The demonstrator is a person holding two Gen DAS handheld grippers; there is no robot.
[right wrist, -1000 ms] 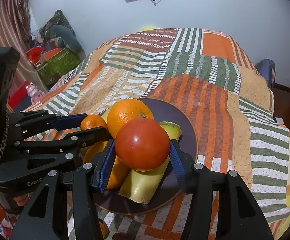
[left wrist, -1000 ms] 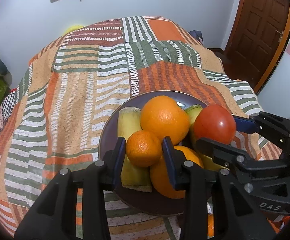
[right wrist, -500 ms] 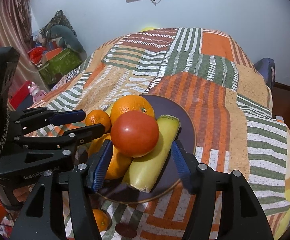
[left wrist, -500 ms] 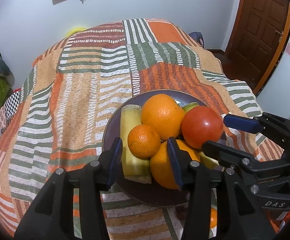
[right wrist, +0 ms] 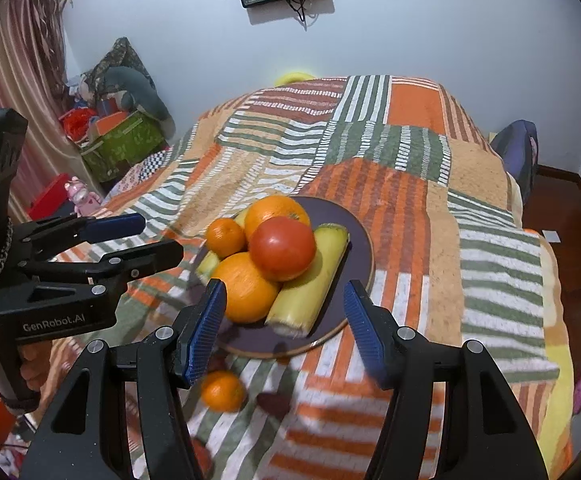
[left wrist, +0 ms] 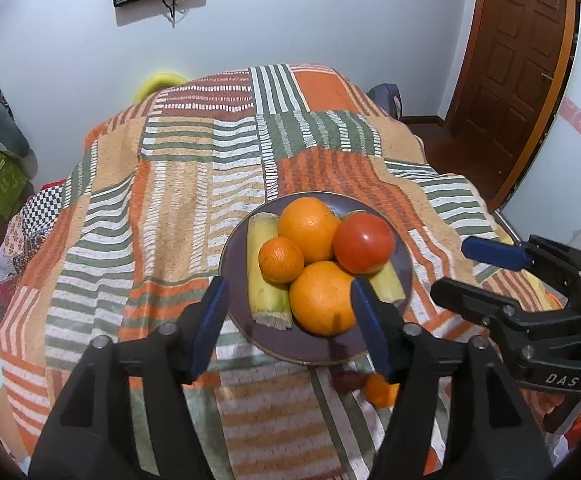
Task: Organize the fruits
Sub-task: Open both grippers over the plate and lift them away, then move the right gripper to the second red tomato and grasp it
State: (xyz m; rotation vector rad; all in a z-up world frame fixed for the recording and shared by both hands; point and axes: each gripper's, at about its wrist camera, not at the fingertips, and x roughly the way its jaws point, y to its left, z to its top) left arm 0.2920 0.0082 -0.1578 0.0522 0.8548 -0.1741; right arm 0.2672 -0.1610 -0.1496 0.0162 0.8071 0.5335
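Observation:
A dark round plate (left wrist: 404,276) (right wrist: 360,240) on the striped bedspread holds two oranges (left wrist: 310,228) (left wrist: 322,298), a small mandarin (left wrist: 281,260) (right wrist: 225,235), a red tomato (left wrist: 363,243) (right wrist: 282,249) on top, and pale yellow cane pieces (left wrist: 264,284) (right wrist: 310,280). My left gripper (left wrist: 290,320) is open and empty just before the plate's near rim. My right gripper (right wrist: 284,326) is open and empty, near the plate's front edge. A loose mandarin (right wrist: 223,391) (left wrist: 380,390) lies on the bedspread in front of the plate.
The bed's patchwork cover (left wrist: 178,208) stretches back to the wall. A dark small thing (right wrist: 272,402) lies by the loose mandarin. Boxes and soft toys (right wrist: 122,136) stand at the left, a wooden door (left wrist: 518,60) at the right.
Both grippers opened, left the small mandarin and the tomato on the pile, and drew back from the plate. The loose mandarin in front has come into view.

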